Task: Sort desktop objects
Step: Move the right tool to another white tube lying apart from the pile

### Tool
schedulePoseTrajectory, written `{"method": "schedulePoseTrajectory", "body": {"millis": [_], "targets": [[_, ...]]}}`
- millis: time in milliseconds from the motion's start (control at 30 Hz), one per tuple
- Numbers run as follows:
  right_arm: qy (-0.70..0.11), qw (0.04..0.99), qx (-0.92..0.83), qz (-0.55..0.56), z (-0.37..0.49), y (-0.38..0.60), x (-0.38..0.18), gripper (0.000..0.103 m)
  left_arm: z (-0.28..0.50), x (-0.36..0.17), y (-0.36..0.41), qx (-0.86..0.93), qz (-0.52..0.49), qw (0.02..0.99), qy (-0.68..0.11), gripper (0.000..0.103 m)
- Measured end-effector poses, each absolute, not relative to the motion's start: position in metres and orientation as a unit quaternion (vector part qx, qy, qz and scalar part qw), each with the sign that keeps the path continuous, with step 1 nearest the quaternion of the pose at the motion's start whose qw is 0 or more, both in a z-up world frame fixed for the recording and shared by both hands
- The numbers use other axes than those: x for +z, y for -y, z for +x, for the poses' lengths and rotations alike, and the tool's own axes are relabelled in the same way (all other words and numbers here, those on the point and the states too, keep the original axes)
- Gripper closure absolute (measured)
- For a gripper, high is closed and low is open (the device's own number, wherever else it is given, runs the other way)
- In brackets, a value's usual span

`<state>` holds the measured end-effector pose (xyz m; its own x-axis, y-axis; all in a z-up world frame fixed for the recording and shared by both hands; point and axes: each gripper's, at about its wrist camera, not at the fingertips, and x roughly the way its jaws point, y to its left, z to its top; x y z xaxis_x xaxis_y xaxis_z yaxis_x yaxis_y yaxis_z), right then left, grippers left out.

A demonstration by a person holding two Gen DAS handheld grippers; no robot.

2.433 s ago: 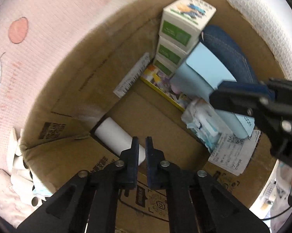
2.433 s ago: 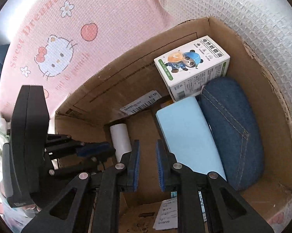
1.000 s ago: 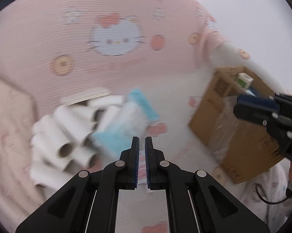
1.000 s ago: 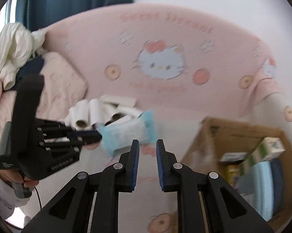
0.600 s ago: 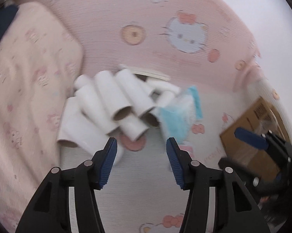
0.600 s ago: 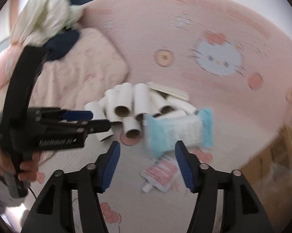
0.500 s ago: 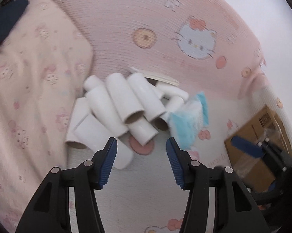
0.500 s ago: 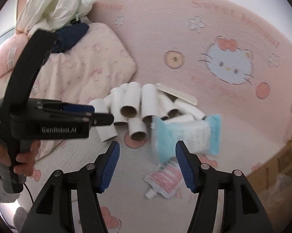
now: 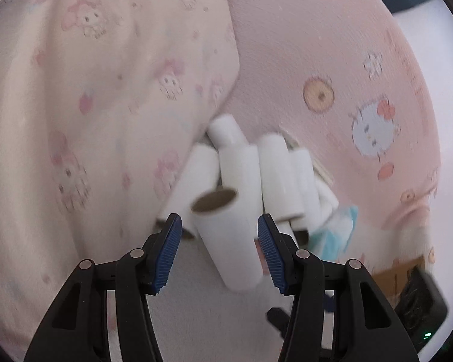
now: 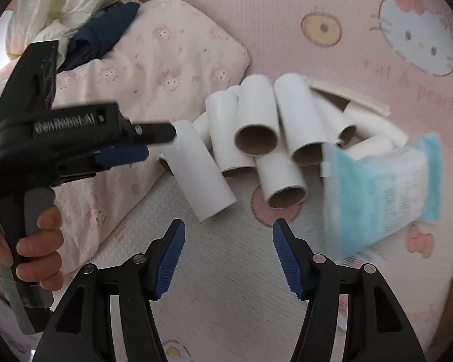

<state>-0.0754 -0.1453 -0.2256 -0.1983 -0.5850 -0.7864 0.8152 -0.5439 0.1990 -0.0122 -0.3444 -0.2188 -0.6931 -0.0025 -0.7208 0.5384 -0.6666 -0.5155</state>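
Left wrist view: left claw point(image 9: 219, 246) spread around white tube point(image 9: 226, 235), right claw point(image 10: 228, 256) spread, empty.

The pack point(image 10: 386, 193) is motion-blurred, its print unreadable; the carton point(image 9: 398, 274) is cut to a corner behind the right tongs point(image 9: 419, 304); rear tubes point(image 10: 359, 120) lie half hidden behind front ones; pouch covered by the pack.

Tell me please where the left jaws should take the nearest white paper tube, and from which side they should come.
Probably grip the nearest tube across its round body, near mid-length, coming from above. It lies on its side on the bed cover, foremost in the tube pile. The open left gripper already straddles it, not yet pressing. Its cardboard wall looks thin, so close gently.
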Motion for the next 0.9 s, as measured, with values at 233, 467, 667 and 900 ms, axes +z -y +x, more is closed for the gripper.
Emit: {"method": "schedulePoseTrajectory", "body": {"millis": [233,467,667,900], "targets": [[-0.087,0.452,-0.754,0.468,-0.082,0.164,-0.241,0.045,-0.023,-0.223,0.362,-0.834,0.364,0.143,-0.389,0.055],[-0.028,0.446,-0.728,0.520,-0.093,0.169,-0.257,0.063,-0.033,-0.226,0.345,-0.837,0.396,0.129,-0.355,0.069],[-0.040,0.436,-0.726,0.531,-0.092,0.161,-0.255,0.072,-0.033,-0.233,0.323,-0.833,0.426,0.100,-0.337,0.069],[-0.051,0.419,-0.726,0.542,-0.077,0.136,-0.249,0.072,-0.034,-0.238,0.295,-0.829,0.458,0.065,-0.313,0.069]]}}
